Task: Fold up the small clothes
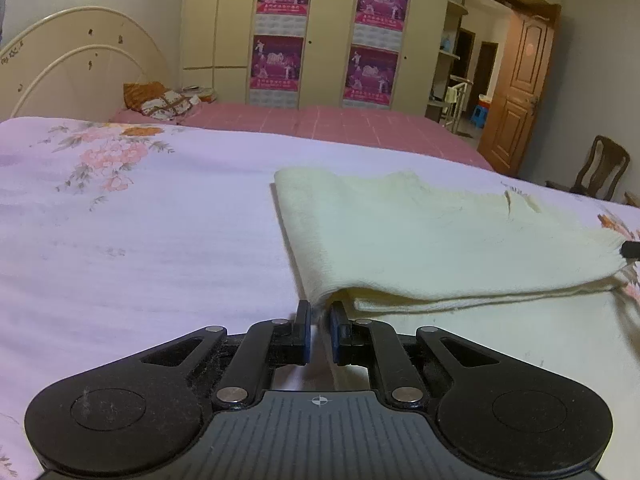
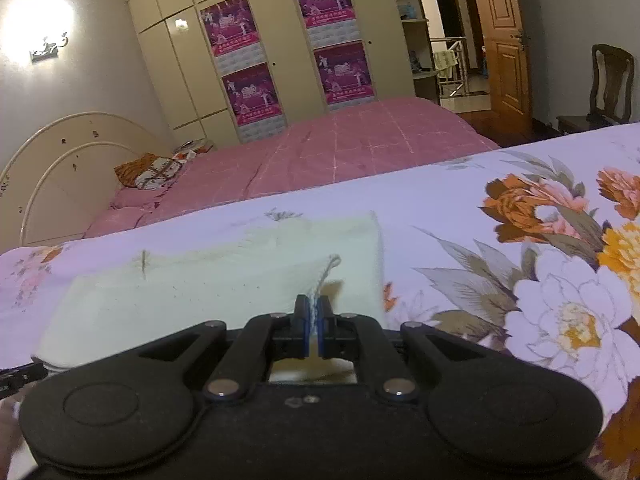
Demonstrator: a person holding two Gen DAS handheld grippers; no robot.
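A pale cream knit garment [image 1: 420, 236] lies folded over on the floral bedsheet [image 1: 140, 240]. My left gripper [image 1: 320, 312] sits at its near left corner, jaws slightly apart, with nothing between them. In the right wrist view the same garment [image 2: 224, 280] lies ahead, and my right gripper [image 2: 316, 312] is shut on its near right corner, lifting the fabric edge a little. The tip of the right gripper shows at the far right of the left wrist view [image 1: 631, 249].
A second bed with a pink checked cover [image 2: 360, 144] stands behind, with a cream headboard [image 1: 72, 64] and a patterned pillow [image 1: 164, 102]. Wardrobes with purple posters [image 1: 320, 32] line the wall. A wooden chair [image 2: 608, 84] and open door [image 1: 516, 92] are right.
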